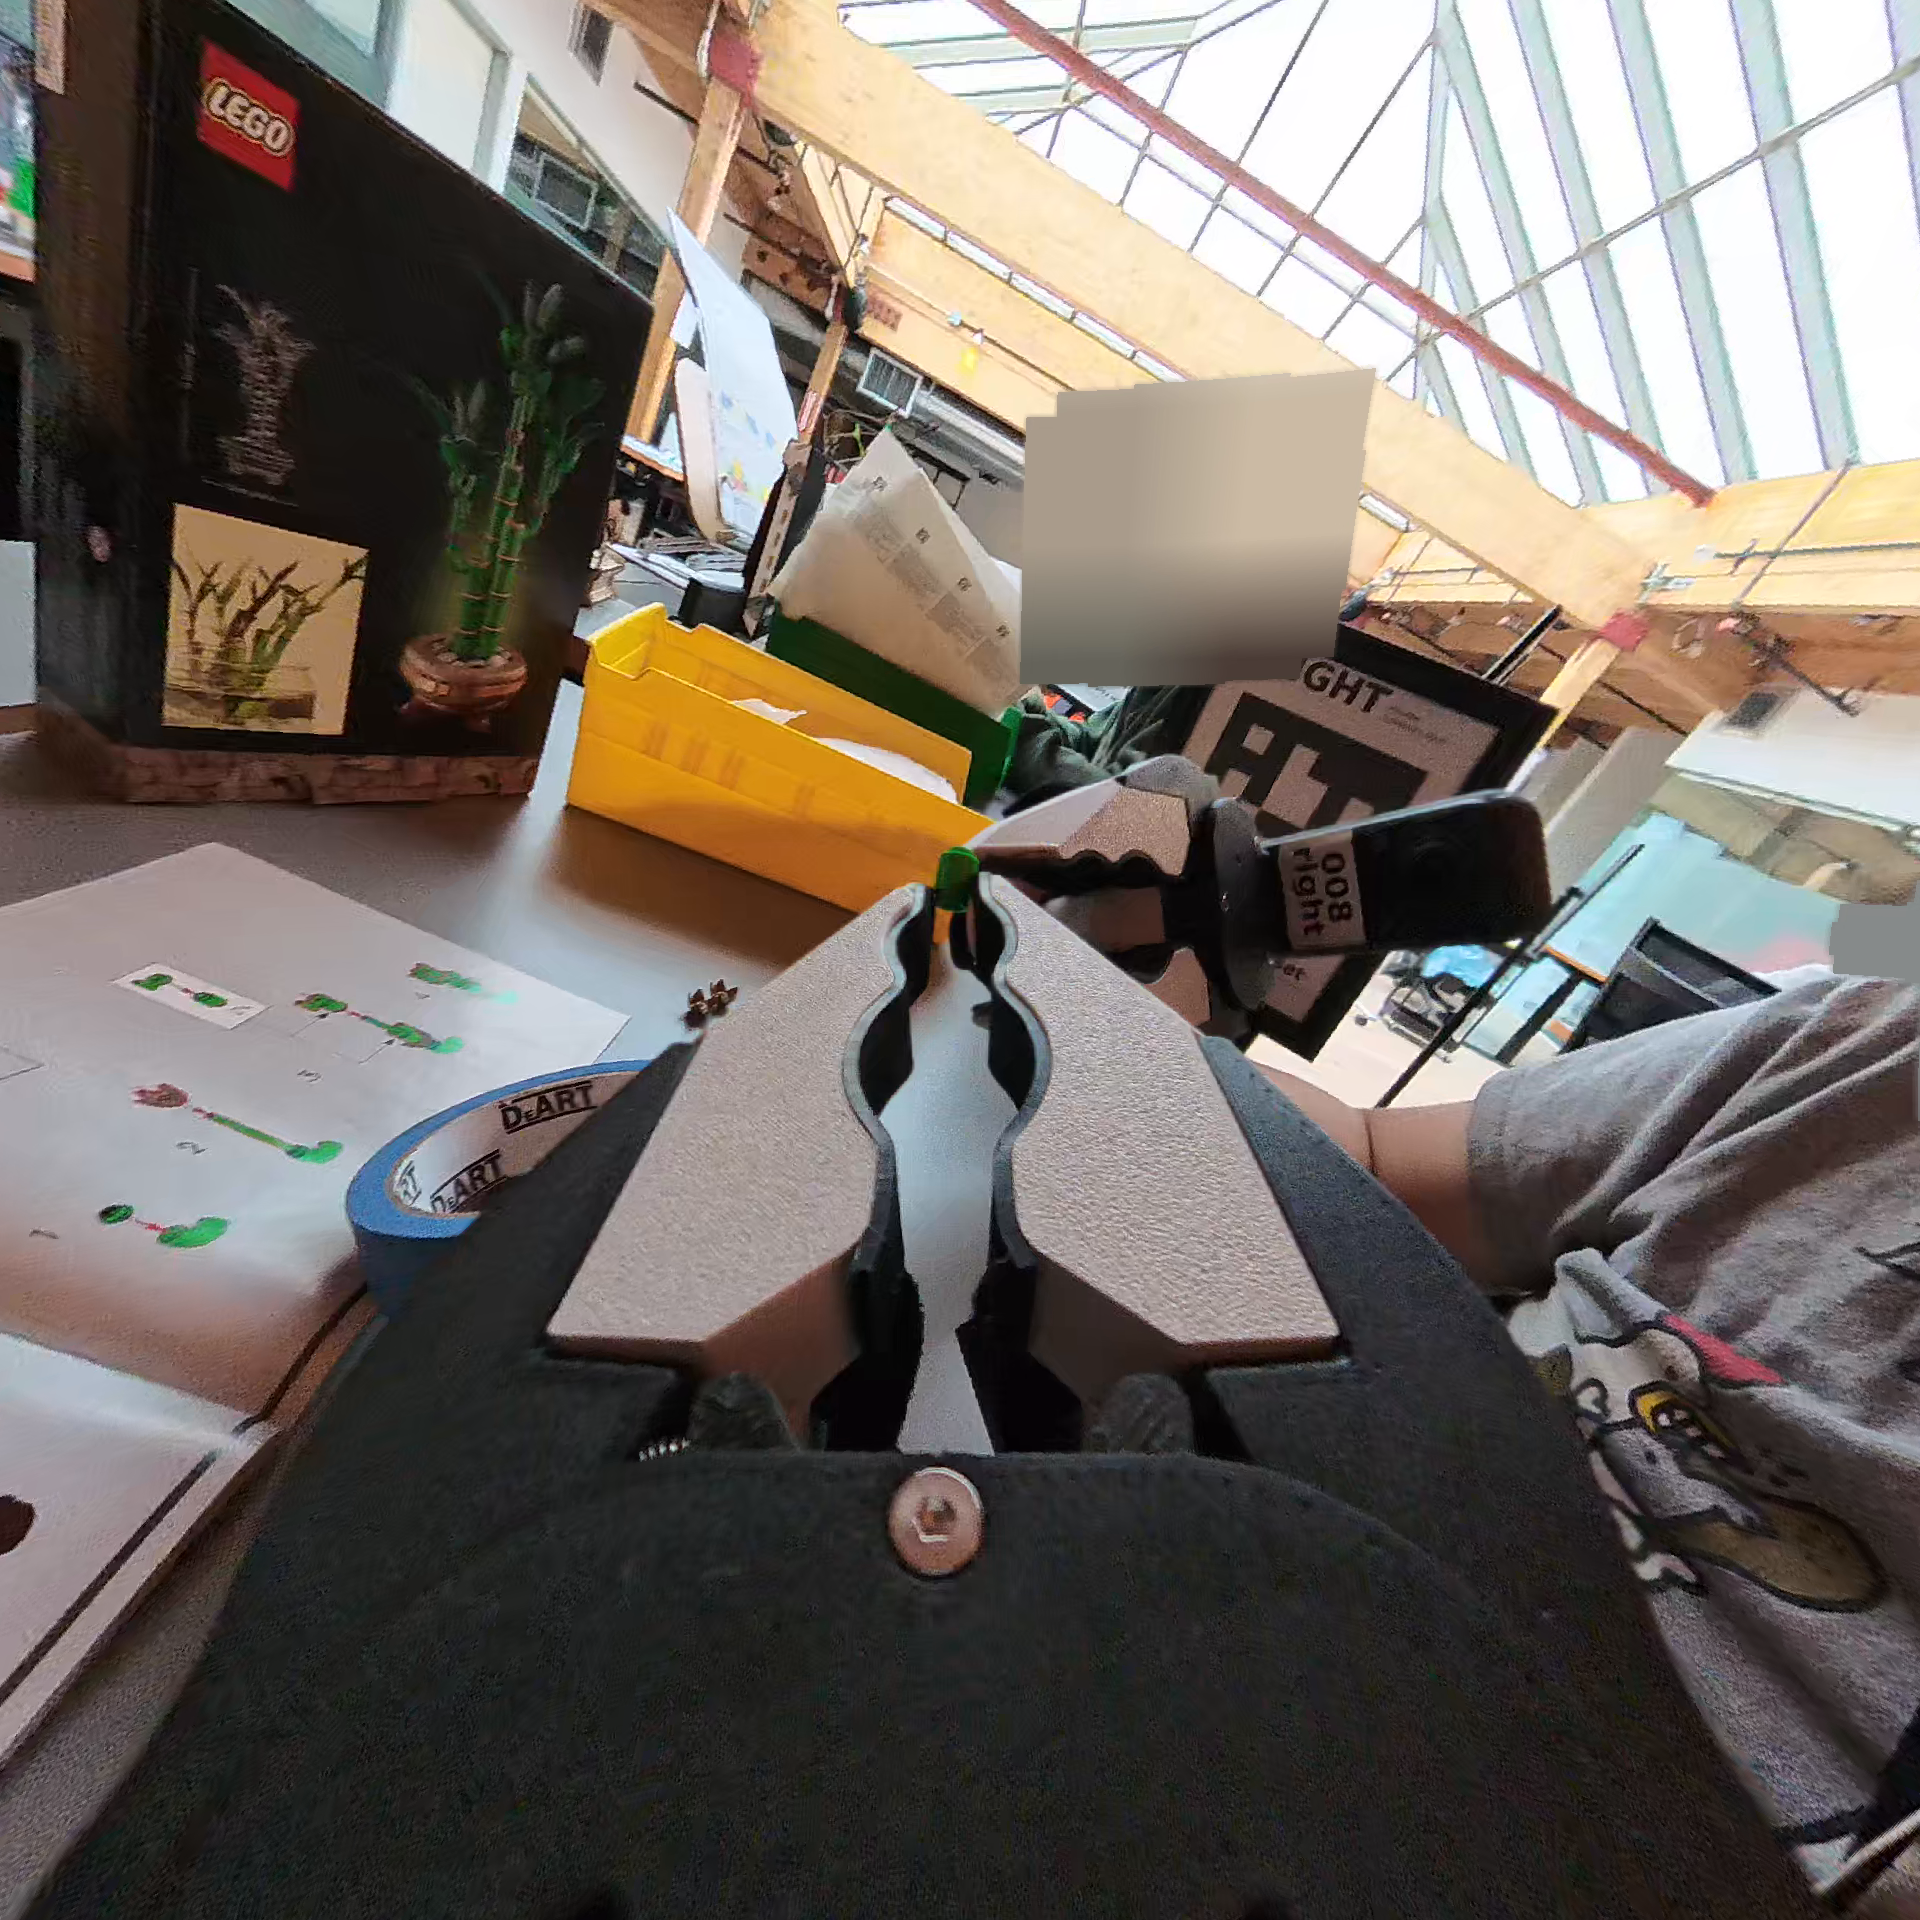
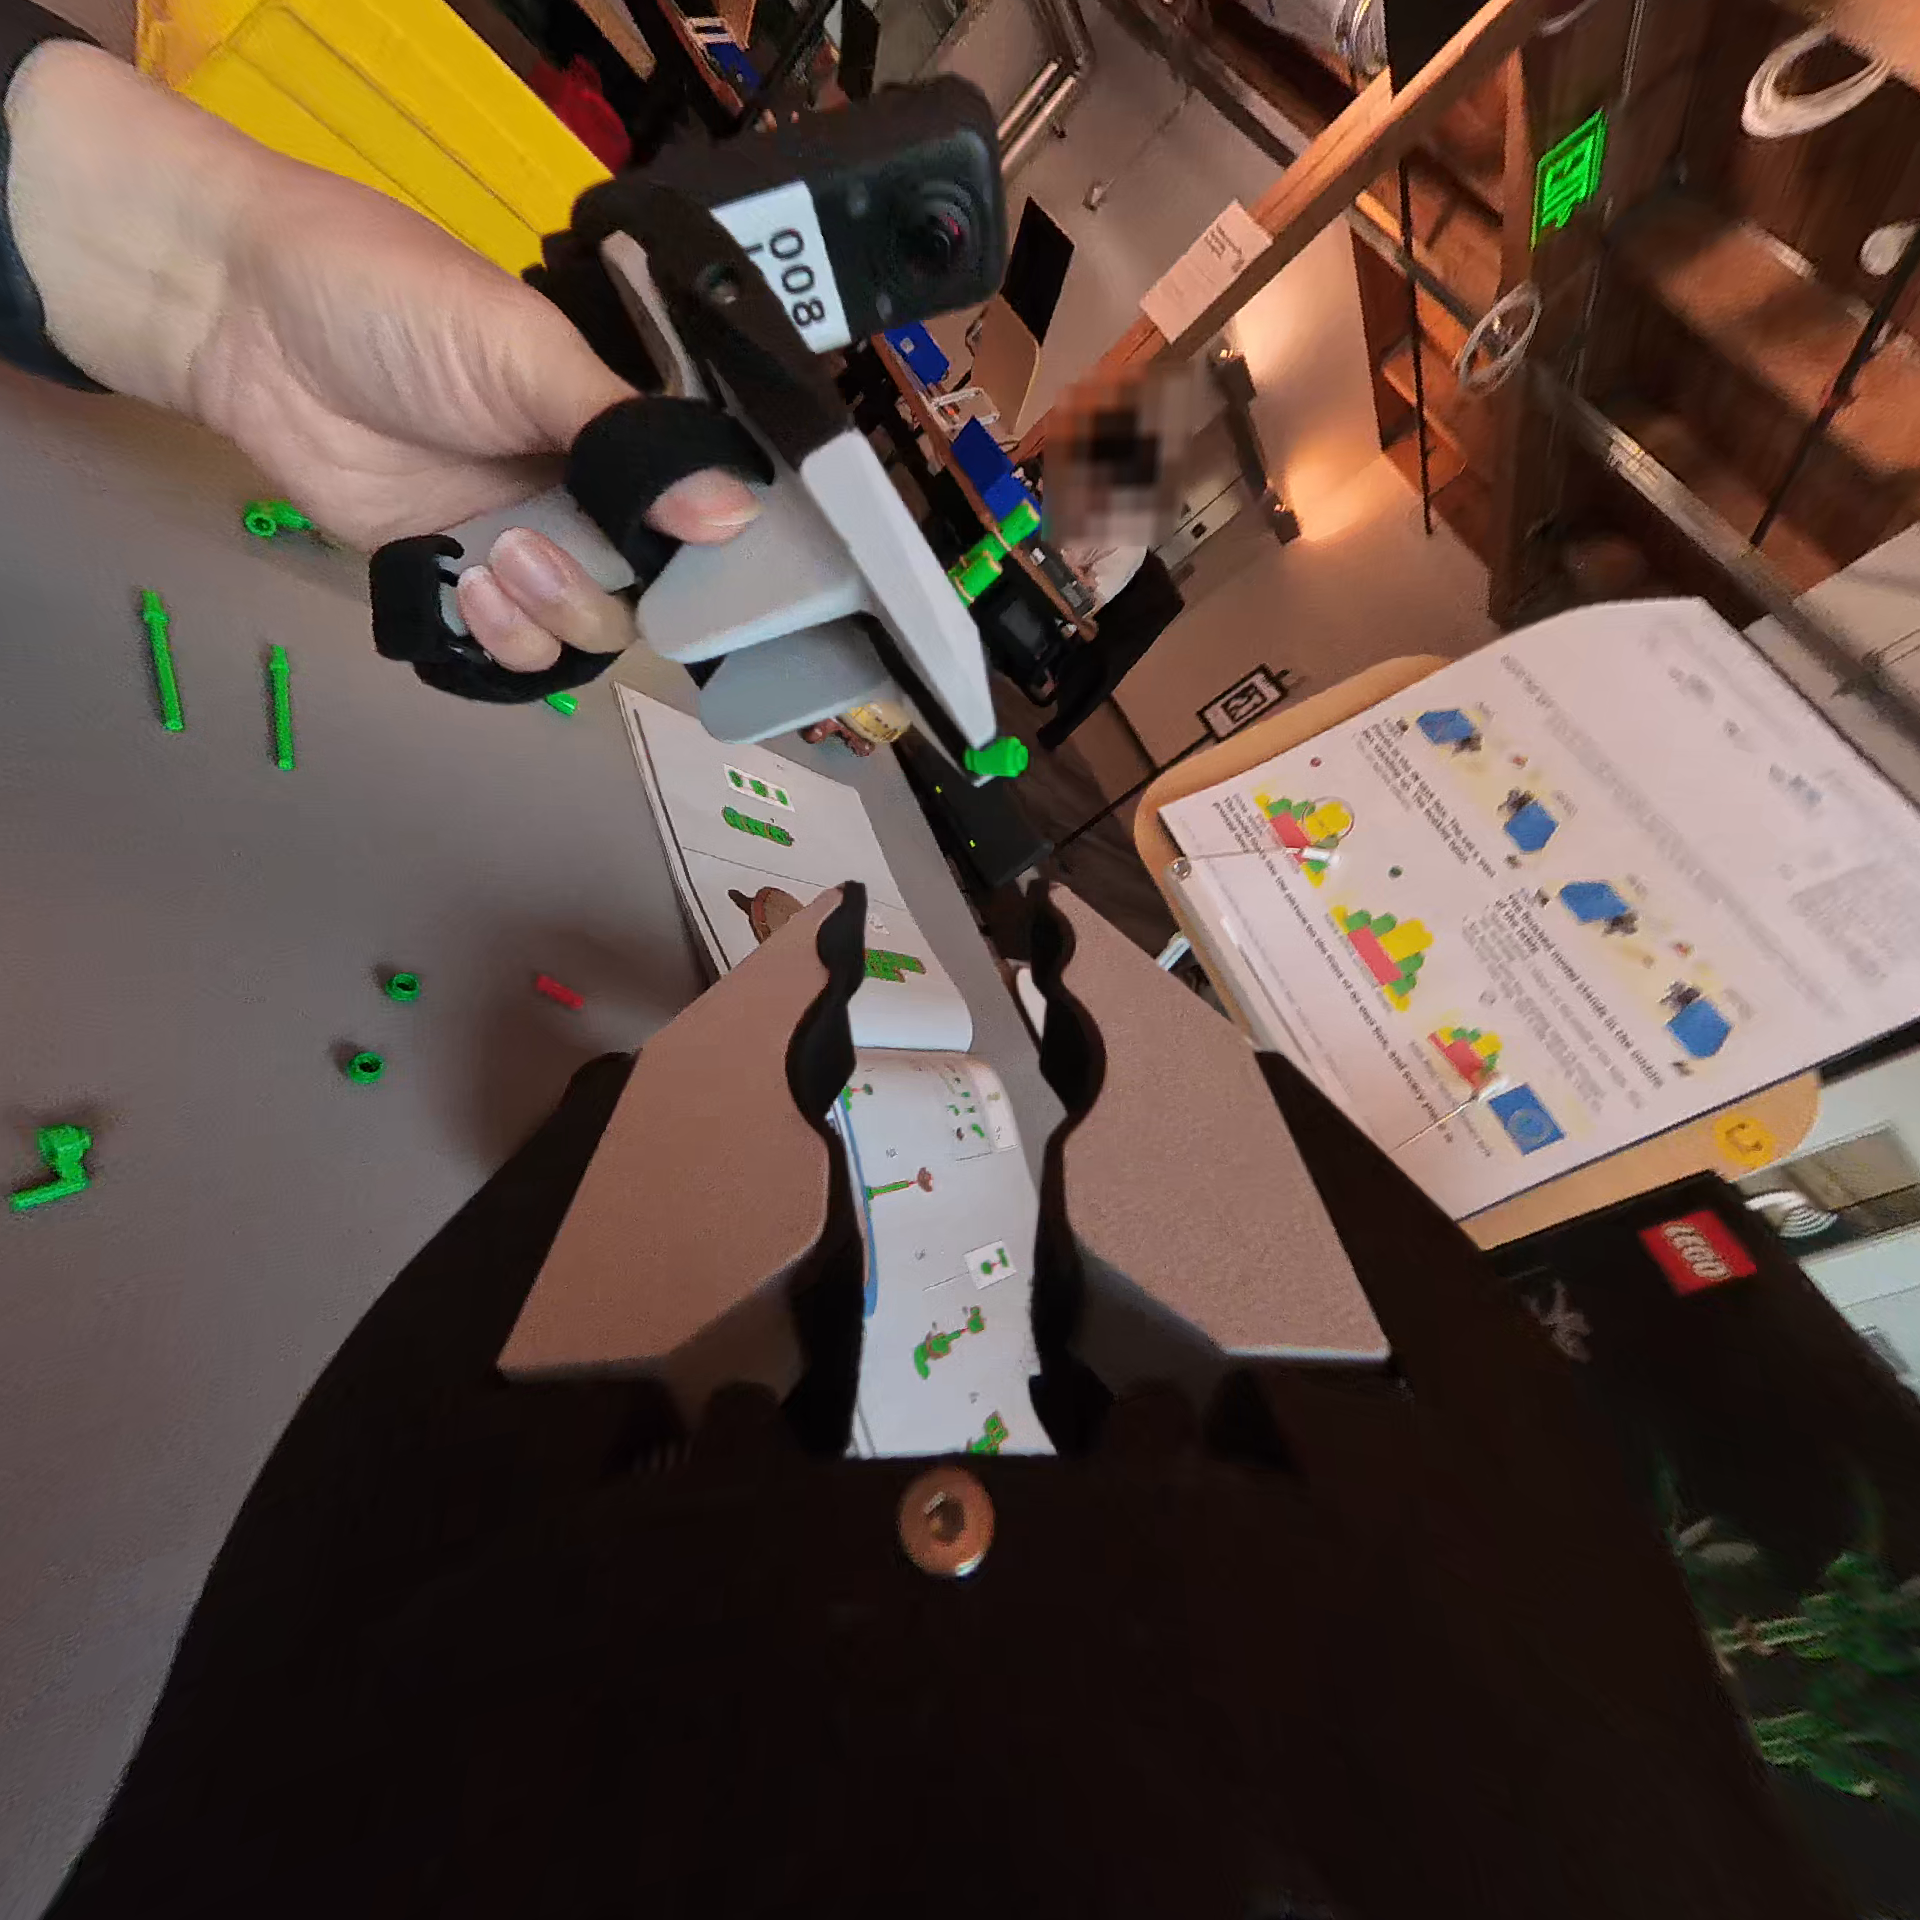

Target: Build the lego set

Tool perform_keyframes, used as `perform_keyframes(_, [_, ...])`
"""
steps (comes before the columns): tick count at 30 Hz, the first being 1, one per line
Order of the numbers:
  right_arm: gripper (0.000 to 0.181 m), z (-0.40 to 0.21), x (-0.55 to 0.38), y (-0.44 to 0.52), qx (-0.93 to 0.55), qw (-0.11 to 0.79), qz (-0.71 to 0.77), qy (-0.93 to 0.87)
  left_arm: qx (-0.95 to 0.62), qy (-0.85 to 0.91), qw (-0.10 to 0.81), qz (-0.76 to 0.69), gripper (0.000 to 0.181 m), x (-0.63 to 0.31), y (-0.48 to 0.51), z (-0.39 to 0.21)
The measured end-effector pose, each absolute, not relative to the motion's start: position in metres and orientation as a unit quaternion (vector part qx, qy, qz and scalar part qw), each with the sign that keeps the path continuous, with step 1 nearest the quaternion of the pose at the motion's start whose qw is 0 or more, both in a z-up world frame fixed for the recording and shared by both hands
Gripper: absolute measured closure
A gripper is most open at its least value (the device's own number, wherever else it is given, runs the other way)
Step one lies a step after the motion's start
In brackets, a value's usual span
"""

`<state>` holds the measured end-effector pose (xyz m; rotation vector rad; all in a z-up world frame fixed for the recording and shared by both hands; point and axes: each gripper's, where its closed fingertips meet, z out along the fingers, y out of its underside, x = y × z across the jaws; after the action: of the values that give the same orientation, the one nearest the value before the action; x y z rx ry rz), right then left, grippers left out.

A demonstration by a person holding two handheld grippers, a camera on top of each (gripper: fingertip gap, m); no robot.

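My left gripper (image 1: 951, 899) is shut on a small green Lego piece (image 1: 956, 868) pinched at its fingertips and held in the air above the table. In the right wrist view a hand holds that left gripper (image 2: 977, 743) with the green piece (image 2: 995, 756) sticking out of its tip. My right gripper (image 2: 940, 894) is open and empty, just below and close to the green piece. It also shows in the left wrist view (image 1: 1023, 878), right beside the piece. An open instruction booklet (image 2: 790, 862) lies below.
Loose green rods (image 2: 161, 660), green rings (image 2: 402, 985), a green angled piece (image 2: 52, 1164) and a red pin (image 2: 559, 990) lie on the grey table. A Lego box (image 1: 312, 416), yellow bin (image 1: 748, 769), blue tape roll (image 1: 436, 1174) and picture sheet (image 2: 1507, 883) stand around.
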<state>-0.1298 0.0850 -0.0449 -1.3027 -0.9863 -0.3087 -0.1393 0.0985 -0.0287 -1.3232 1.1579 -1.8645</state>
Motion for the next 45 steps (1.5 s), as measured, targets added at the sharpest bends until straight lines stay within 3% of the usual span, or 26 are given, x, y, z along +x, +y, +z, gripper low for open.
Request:
perform_keyframes(32, [0.172, -0.037, -0.136, 0.089, -0.572, 0.704, -0.134, -0.400, -0.501, 0.435, 0.209, -0.718, 0.172, -0.132, 0.082, -0.037])
perform_keyframes(34, [0.172, -0.040, -0.136, 0.087, -0.581, 0.698, -0.100, -0.406, -0.506, 0.425, 0.210, -0.721, 0.162, -0.136, 0.090, -0.036])
perform_keyframes(45, [0.172, -0.031, -0.123, 0.081, -0.628, 0.684, 0.201, -0.313, -0.500, 0.380, 0.236, -0.741, 0.168, -0.163, 0.126, -0.018])
